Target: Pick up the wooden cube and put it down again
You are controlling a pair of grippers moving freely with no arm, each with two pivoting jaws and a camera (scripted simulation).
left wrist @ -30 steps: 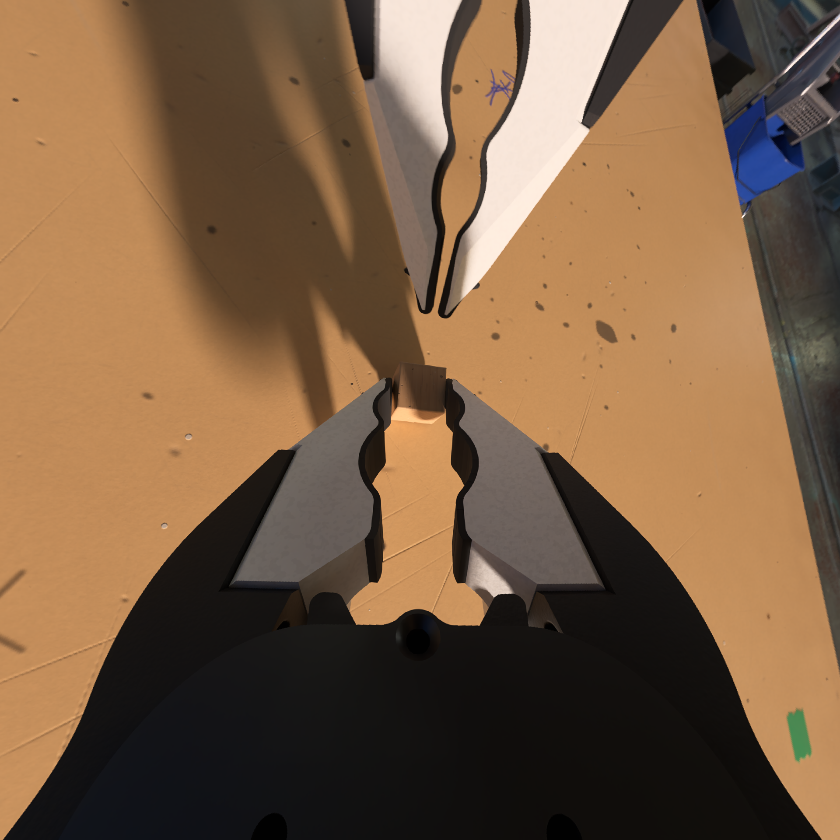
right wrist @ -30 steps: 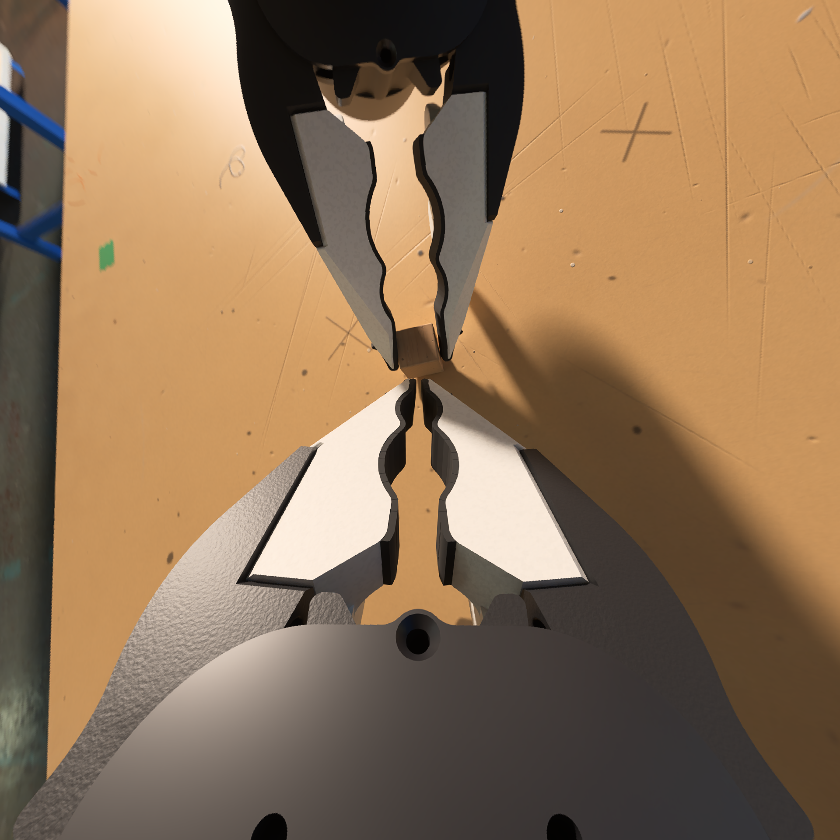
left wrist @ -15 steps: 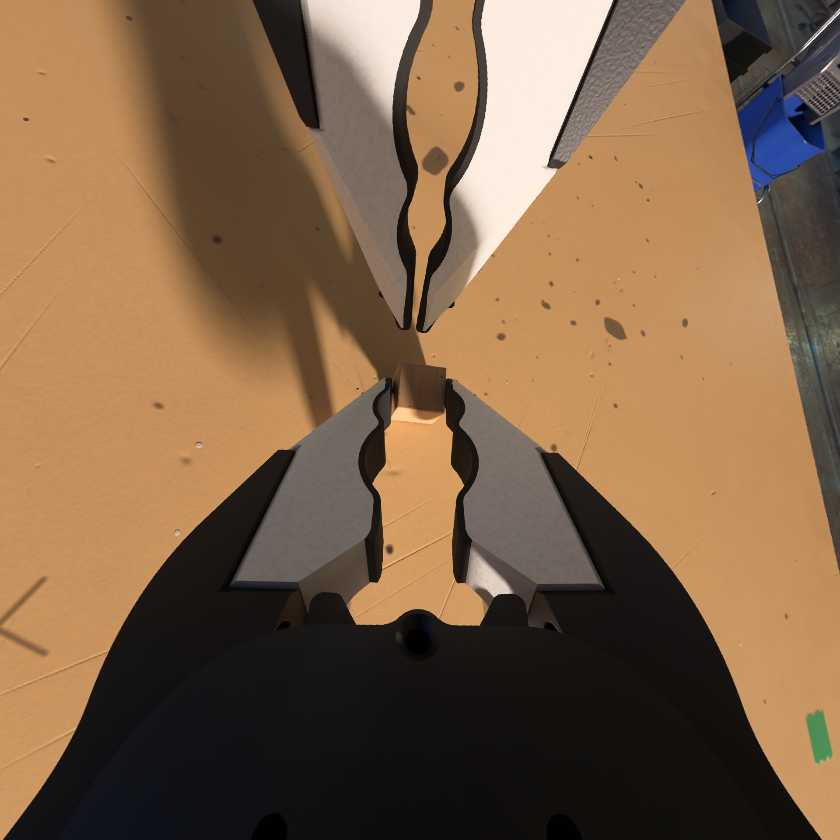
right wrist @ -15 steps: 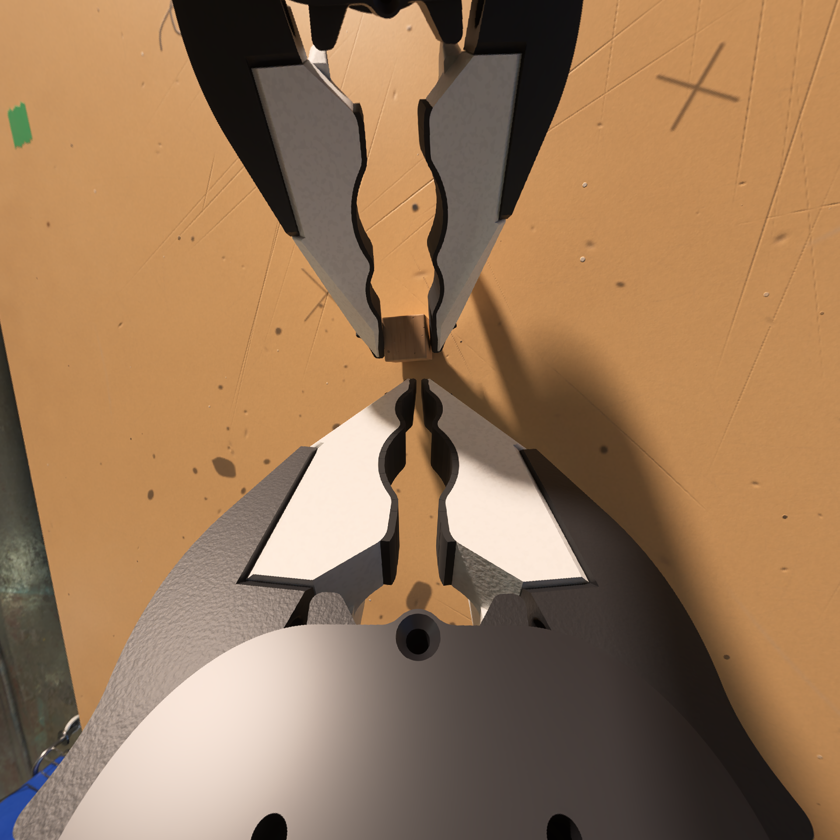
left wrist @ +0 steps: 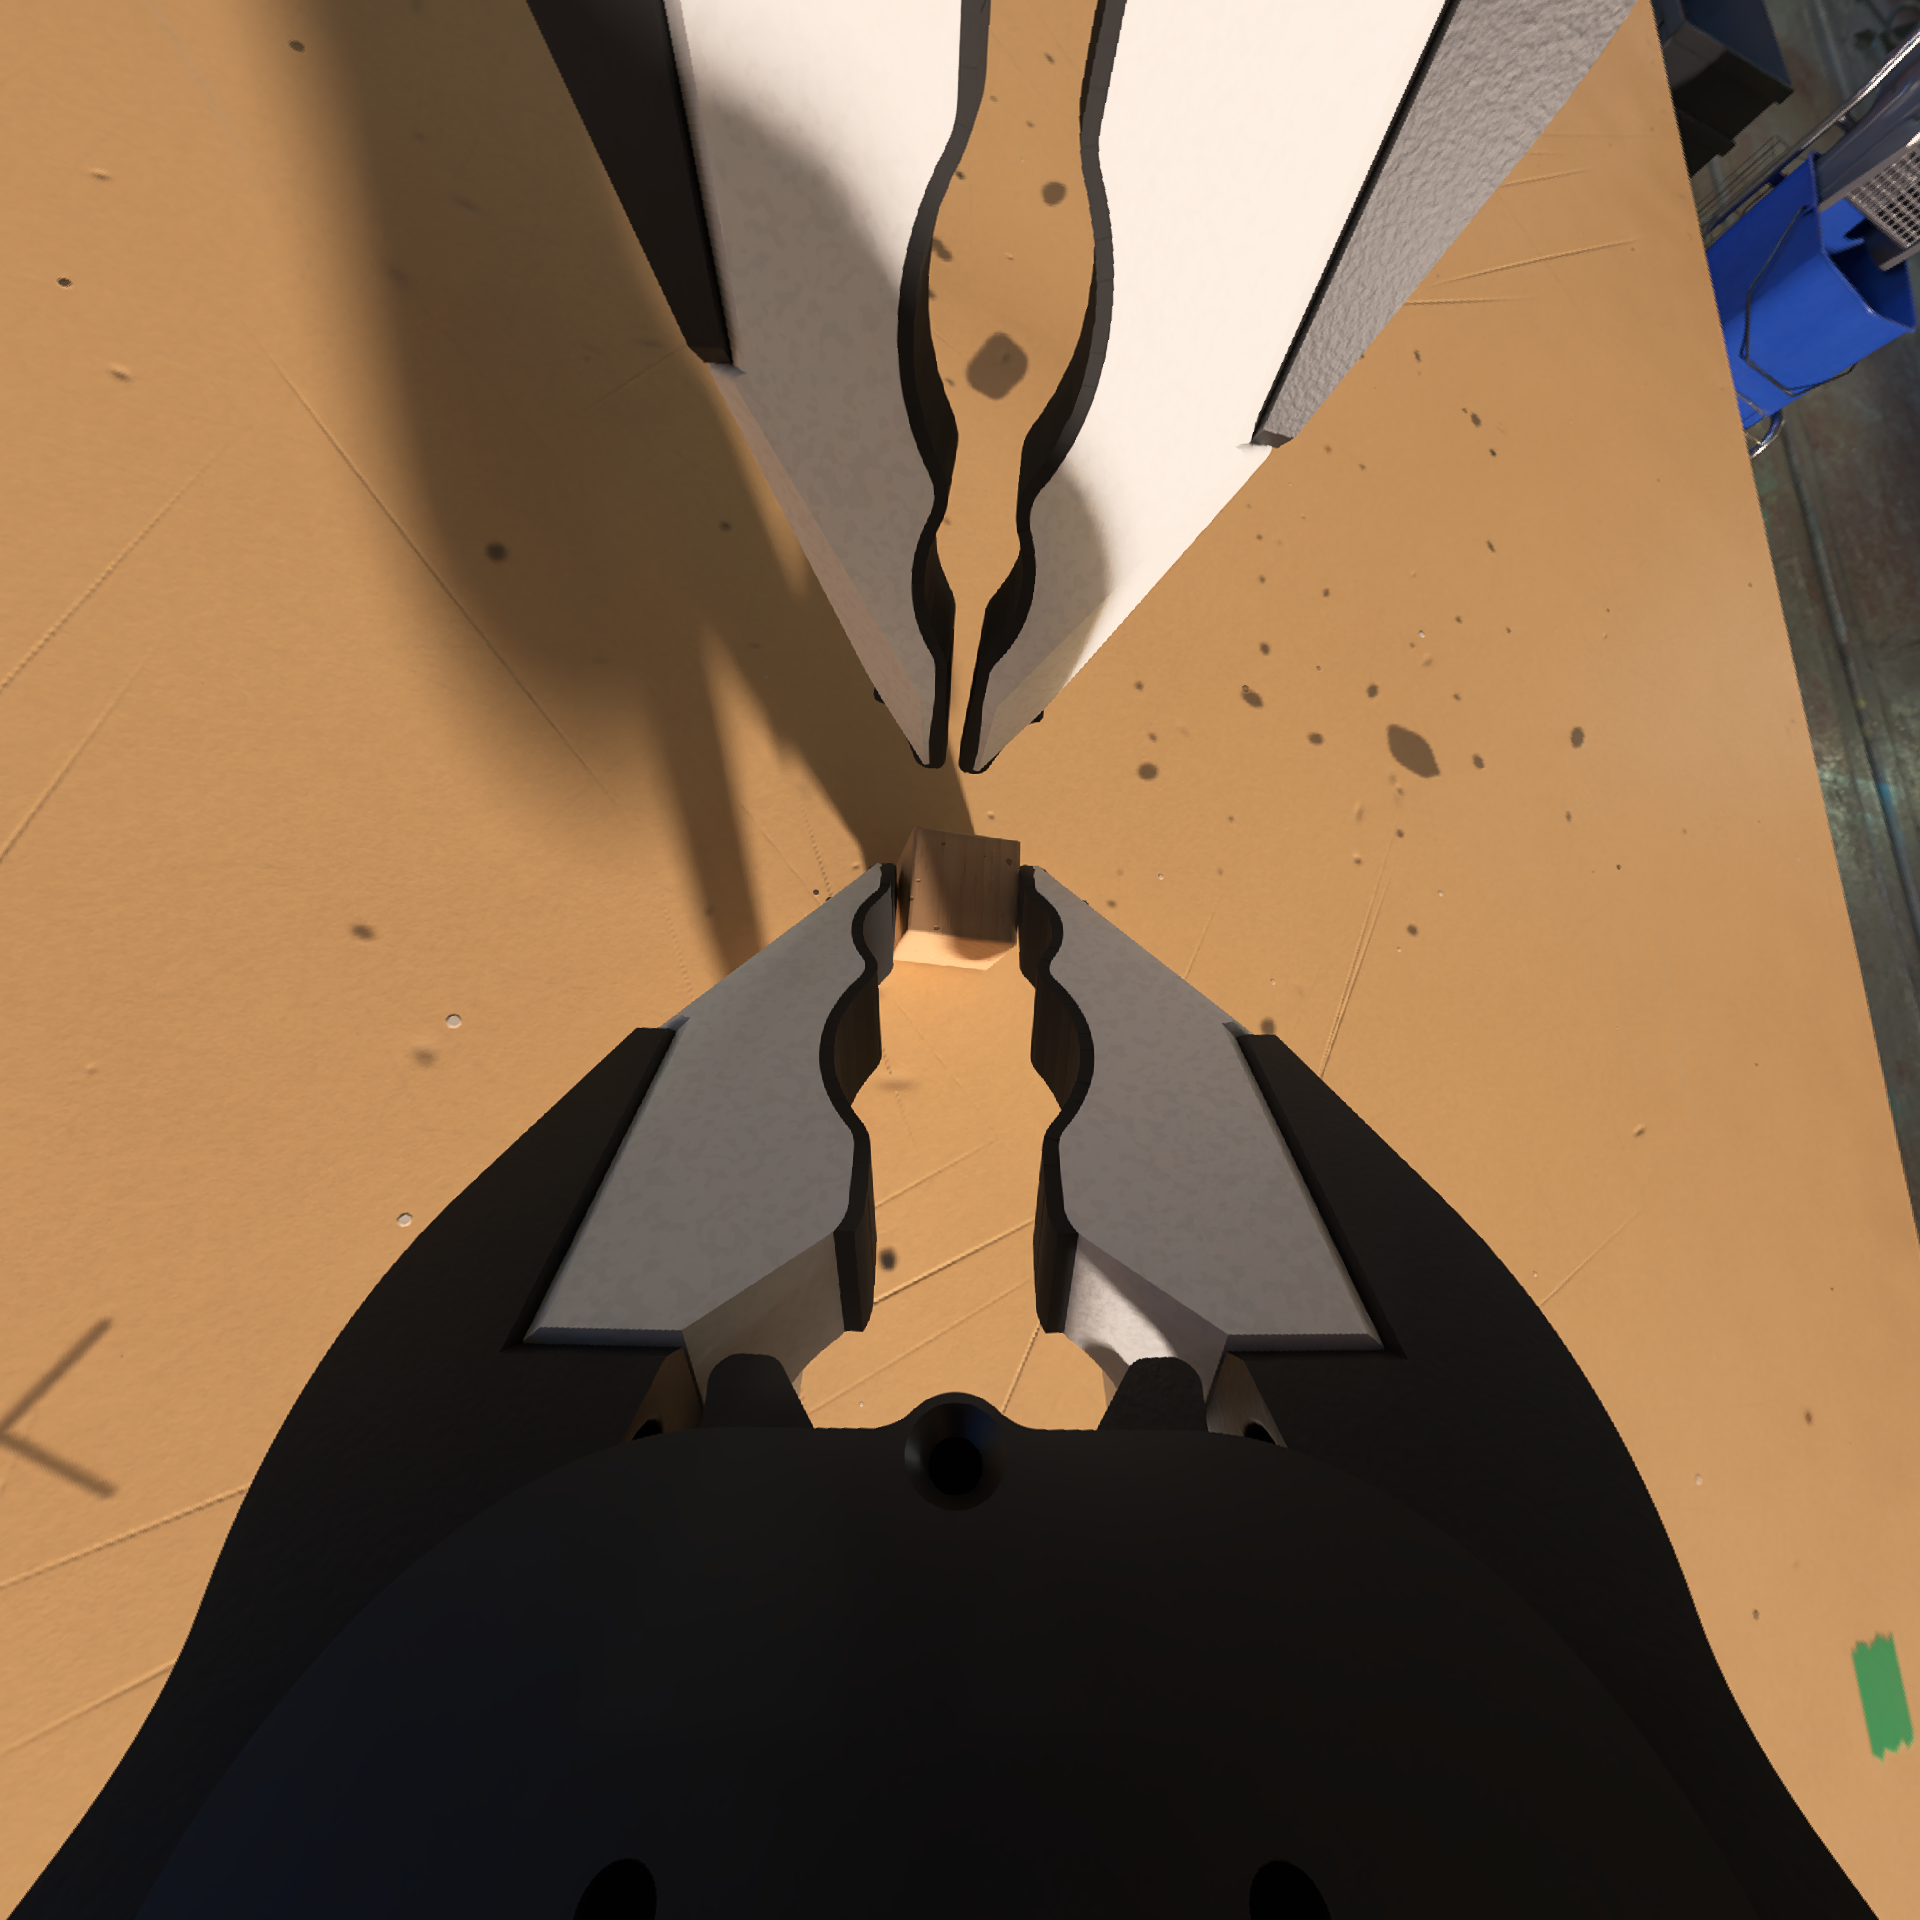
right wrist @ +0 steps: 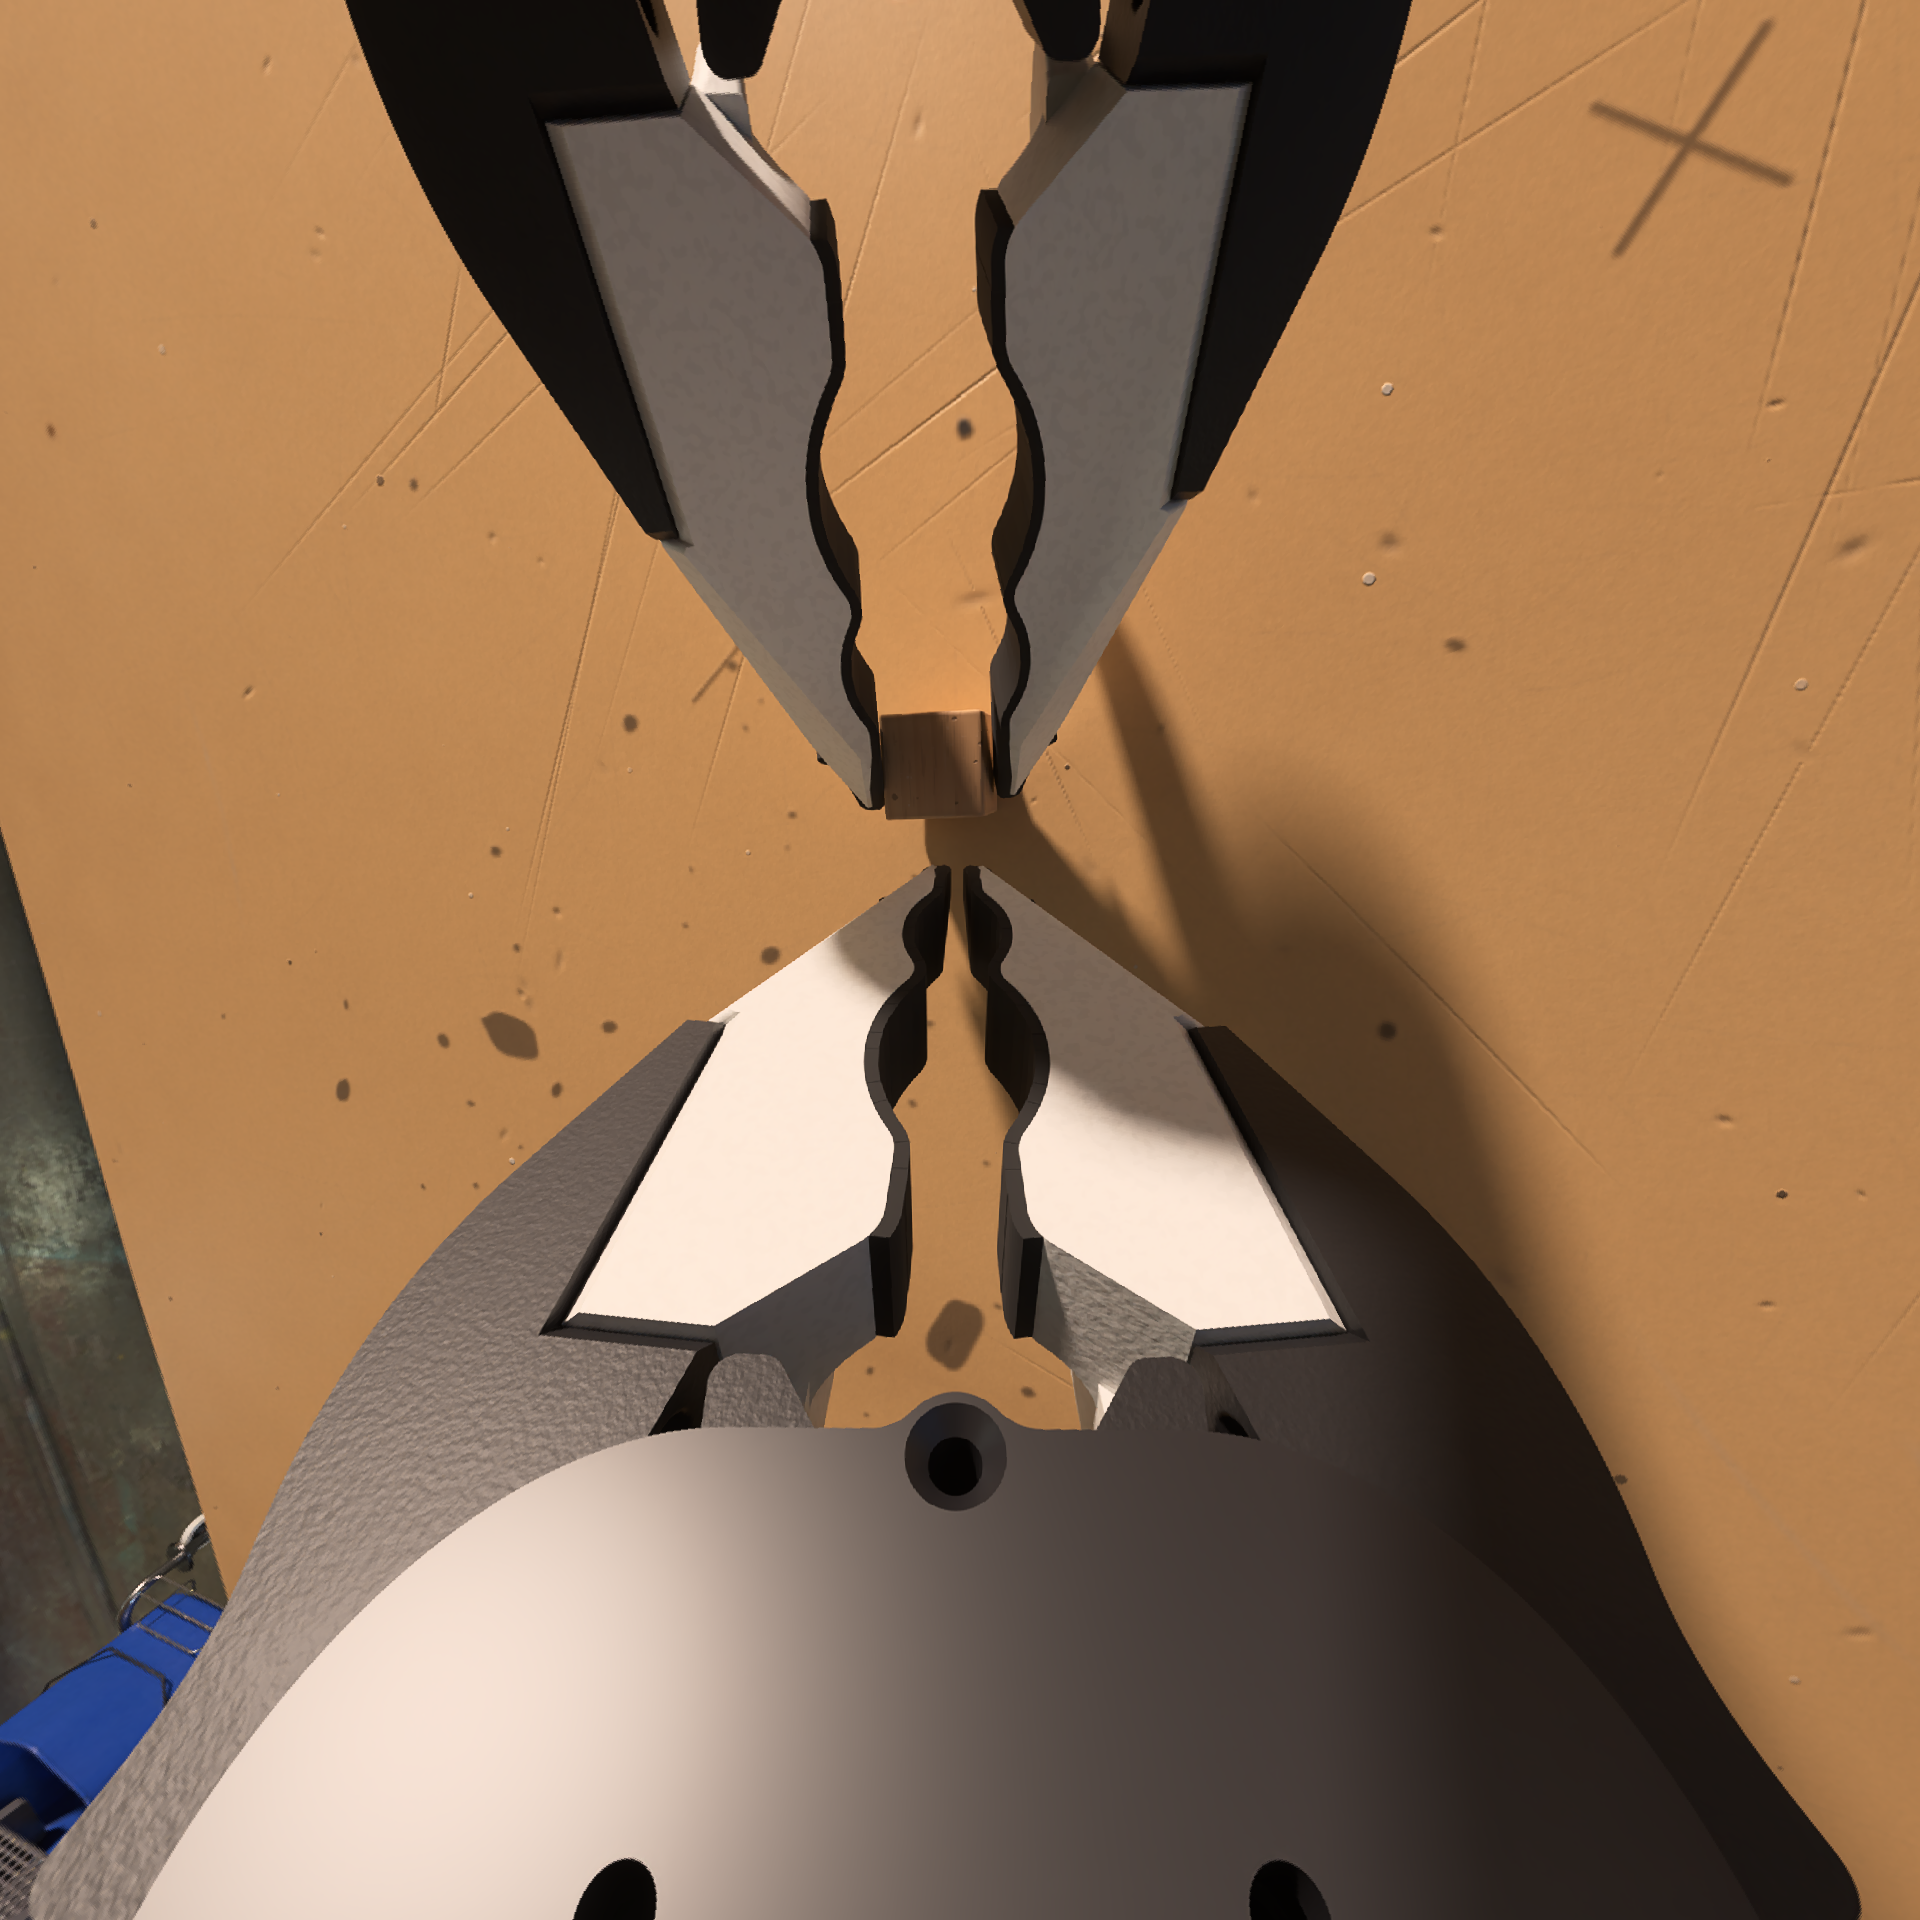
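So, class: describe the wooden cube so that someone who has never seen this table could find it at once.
Start from the scratched tan table, where two tongs point tip to tip. The cube sits clamped between the tips of the black left tongs, facing the shut white right tongs. It is the only loose block there, small, pale and wood-grained.

The table (left wrist: 312,727) was a tan board, scratched with long fine lines and flecked with dark spots (left wrist: 1413,750), thickest ahead and to the right of the left gripper. Broad dark shadows (left wrist: 540,436) fell across it ahead-left in the left wrist view. A drawn cross (right wrist: 1694,145) sat far ahead-right in the right wrist view. Green tape (left wrist: 1881,1704) lay near the table edge, low on the right. Beyond that edge ran a dull greenish floor (left wrist: 1860,831), and a blue bin (left wrist: 1808,291) stood far ahead on the right, beside a metal grille (left wrist: 1891,208). Light came in hard and warm.
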